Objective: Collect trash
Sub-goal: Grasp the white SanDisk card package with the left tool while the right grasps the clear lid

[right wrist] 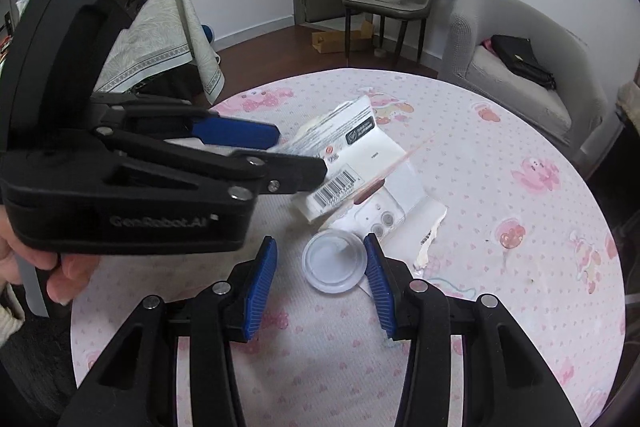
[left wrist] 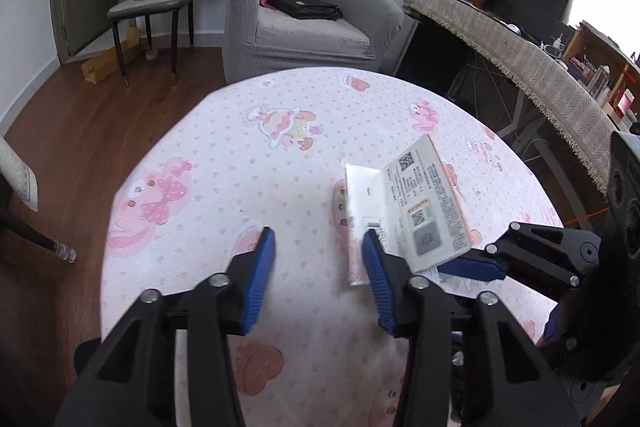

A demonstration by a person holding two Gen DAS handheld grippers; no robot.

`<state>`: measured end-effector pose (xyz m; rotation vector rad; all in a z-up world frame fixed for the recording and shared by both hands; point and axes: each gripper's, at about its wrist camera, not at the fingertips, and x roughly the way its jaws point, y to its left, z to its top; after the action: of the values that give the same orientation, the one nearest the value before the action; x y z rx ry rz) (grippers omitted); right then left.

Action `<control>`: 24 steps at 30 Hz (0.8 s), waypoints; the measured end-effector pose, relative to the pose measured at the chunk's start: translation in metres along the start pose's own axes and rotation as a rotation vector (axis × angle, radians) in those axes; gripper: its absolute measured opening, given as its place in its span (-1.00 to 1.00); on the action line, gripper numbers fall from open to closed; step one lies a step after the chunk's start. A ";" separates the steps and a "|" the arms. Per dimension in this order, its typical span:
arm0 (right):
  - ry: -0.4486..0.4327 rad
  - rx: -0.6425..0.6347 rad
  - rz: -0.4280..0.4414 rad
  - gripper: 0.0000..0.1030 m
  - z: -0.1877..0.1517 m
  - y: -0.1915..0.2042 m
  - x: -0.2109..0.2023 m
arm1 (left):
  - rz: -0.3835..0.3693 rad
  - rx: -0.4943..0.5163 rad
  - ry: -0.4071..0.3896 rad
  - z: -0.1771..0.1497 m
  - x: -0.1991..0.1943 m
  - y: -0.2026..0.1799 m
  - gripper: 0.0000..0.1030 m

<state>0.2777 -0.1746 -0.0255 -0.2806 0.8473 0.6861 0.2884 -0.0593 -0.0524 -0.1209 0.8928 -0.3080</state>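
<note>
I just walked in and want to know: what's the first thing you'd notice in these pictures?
The round table's pink cartoon tablecloth catches the eye first, with a heap of white torn packaging at its middle. A clear round plastic lid lies in front of the heap, between the blue fingers of the right gripper, while the left gripper reaches into the heap from the left. Behind the table stands a grey armchair with a black bag on its seat.
</note>
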 end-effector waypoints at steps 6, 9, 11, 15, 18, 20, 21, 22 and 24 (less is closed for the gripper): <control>-0.015 0.050 0.013 -0.42 -0.001 -0.008 -0.002 | -0.012 -0.004 0.007 0.000 0.004 -0.002 -0.68; -0.007 0.048 0.030 -0.42 -0.002 -0.006 -0.003 | -0.002 0.016 0.011 -0.002 0.005 -0.005 -0.86; -0.001 0.045 0.041 -0.42 -0.001 -0.006 -0.004 | -0.001 0.015 0.007 -0.003 0.003 -0.006 -0.90; -0.003 0.074 0.073 -0.42 -0.009 -0.005 -0.013 | 0.006 0.033 -0.012 -0.003 -0.006 -0.010 -0.98; -0.022 0.103 0.080 -0.42 -0.012 -0.005 -0.028 | 0.019 0.049 -0.032 -0.004 -0.018 -0.013 -0.99; -0.041 0.117 0.089 -0.42 -0.012 -0.005 -0.038 | 0.032 0.064 -0.040 -0.005 -0.024 -0.015 -0.99; -0.054 0.125 0.096 -0.42 -0.011 -0.005 -0.043 | 0.039 0.068 -0.044 -0.006 -0.027 -0.015 -0.99; -0.060 0.129 0.101 -0.42 -0.012 -0.006 -0.046 | 0.049 0.072 -0.051 -0.006 -0.031 -0.015 -0.99; -0.060 0.127 0.089 -0.42 -0.011 -0.005 -0.051 | 0.067 0.081 -0.076 -0.005 -0.042 -0.016 -0.99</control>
<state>0.2502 -0.2066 0.0062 -0.1083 0.8458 0.7168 0.2561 -0.0609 -0.0206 -0.0270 0.8064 -0.2748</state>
